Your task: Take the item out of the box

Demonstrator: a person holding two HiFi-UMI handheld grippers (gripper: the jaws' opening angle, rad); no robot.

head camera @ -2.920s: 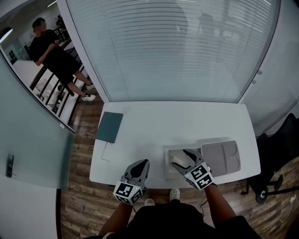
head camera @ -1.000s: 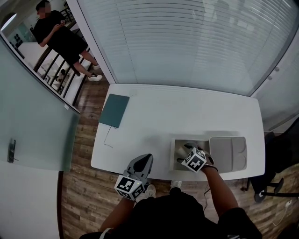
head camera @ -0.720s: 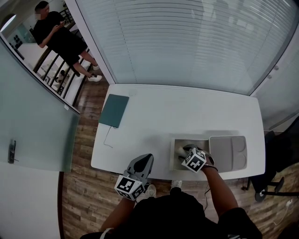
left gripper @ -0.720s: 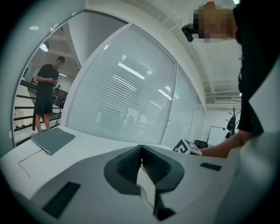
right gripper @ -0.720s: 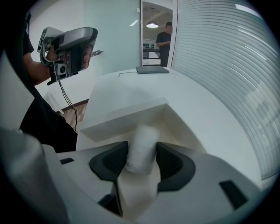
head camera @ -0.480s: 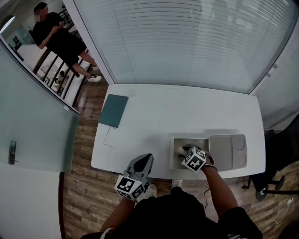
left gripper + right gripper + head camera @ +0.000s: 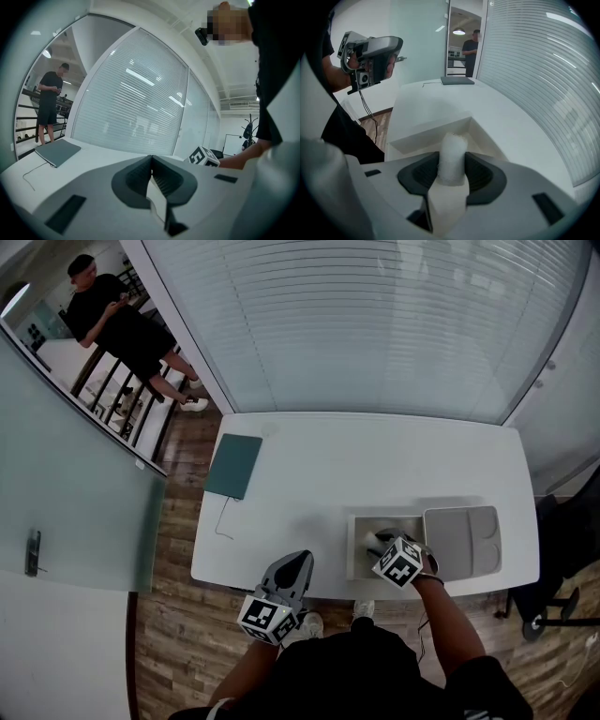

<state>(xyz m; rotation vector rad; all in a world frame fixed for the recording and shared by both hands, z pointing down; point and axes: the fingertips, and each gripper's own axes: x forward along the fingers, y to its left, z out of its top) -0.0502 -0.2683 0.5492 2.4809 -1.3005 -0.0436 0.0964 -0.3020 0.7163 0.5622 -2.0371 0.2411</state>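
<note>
Right tongs (image 7: 451, 163): clamped on the white wrapped item (image 7: 452, 147), pads pressing on both its sides.
Left tongs (image 7: 151, 161): jaws together, nothing between them, held just off the near edge of the white table (image 7: 356, 465) (left of the box).
Item: inside the open white box (image 7: 423, 133), at the table's near right.
Lid (image 7: 461, 542): lying flat just beside the box, on its right.
Far left of table: a teal notebook (image 7: 233, 466) with a thin cable (image 7: 222, 524) near it.
</note>
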